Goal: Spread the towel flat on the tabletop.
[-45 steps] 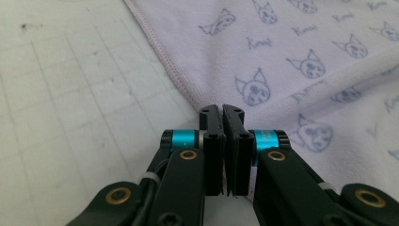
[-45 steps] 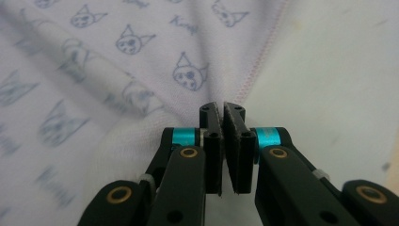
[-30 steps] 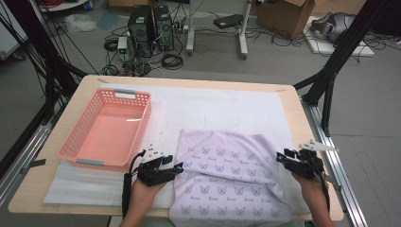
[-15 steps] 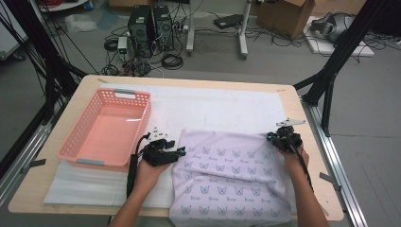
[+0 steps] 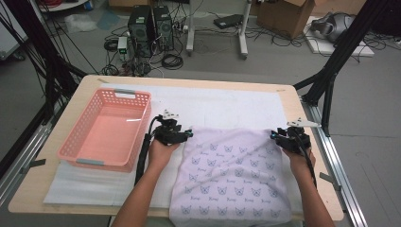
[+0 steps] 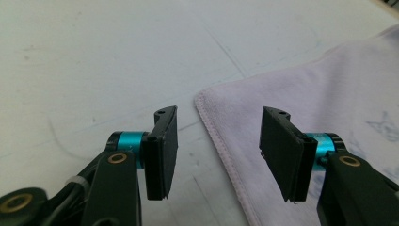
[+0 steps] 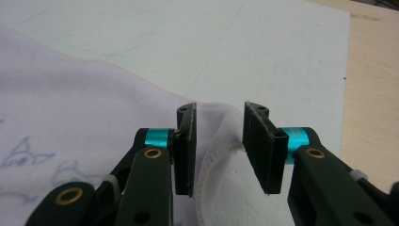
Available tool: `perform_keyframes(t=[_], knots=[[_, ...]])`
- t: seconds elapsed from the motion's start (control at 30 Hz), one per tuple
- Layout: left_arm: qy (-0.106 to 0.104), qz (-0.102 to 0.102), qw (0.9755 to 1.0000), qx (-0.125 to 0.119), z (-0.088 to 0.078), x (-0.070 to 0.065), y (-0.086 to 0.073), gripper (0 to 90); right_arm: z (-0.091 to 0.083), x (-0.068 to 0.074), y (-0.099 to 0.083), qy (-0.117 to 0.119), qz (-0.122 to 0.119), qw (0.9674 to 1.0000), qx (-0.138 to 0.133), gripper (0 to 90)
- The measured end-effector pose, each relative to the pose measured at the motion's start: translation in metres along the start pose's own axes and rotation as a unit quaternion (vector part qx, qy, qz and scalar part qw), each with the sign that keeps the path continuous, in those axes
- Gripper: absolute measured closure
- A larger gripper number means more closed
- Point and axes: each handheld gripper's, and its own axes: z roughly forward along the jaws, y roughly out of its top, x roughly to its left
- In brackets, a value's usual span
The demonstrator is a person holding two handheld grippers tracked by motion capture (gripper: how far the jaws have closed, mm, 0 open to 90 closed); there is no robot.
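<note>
A pale lilac cloth (image 5: 234,177) printed with small cat faces lies flat in the lower centre of the high view, its near edge hanging past the table's front. At its upper left corner the left gripper (image 5: 181,136) sits with jaws spread; in the left gripper view (image 6: 214,136) the stitched hem corner lies between and just ahead of the jaws, not pinched. At the upper right corner the right gripper (image 5: 279,137) also has its jaws apart, narrower, and in the right gripper view (image 7: 217,141) a raised fold of hem stands in the gap; whether the pads touch it cannot be told.

Under the cloth a white mat (image 5: 222,104) covers most of a light wooden table (image 5: 291,97). A pink slotted basket (image 5: 106,130) sits left of centre on the mat.

Beyond the table, at the top of the frame, the grey floor holds two black computer towers (image 5: 151,23), loose cables and a cardboard box (image 5: 283,14). Black stand legs cross the upper corners. The person's forearms are cut off by the bottom edge.
</note>
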Motion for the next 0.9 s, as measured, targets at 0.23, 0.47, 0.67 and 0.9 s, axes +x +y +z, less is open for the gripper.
perform_keyframes(t=[0.23,0.47,0.67,0.9], knots=[[-0.002,0.018,0.9998,0.004,0.028,-0.003,0.001,46.2,-0.013,-0.002,-0.008,0.031,-0.002,0.9995,0.004,61.9],[0.016,0.063,0.9978,0.016,0.027,-0.004,0.003,86.2,-0.015,-0.005,-0.016,0.038,0.010,0.9991,0.013,59.8],[0.076,0.004,0.9964,-0.036,0.009,0.024,0.011,87.3,-0.016,-0.002,-0.019,0.038,0.010,0.9991,0.015,61.1],[0.042,-0.015,0.9986,-0.029,-0.002,0.028,0.009,53.7,-0.011,-0.001,-0.018,0.037,0.023,0.9990,0.010,60.3]])
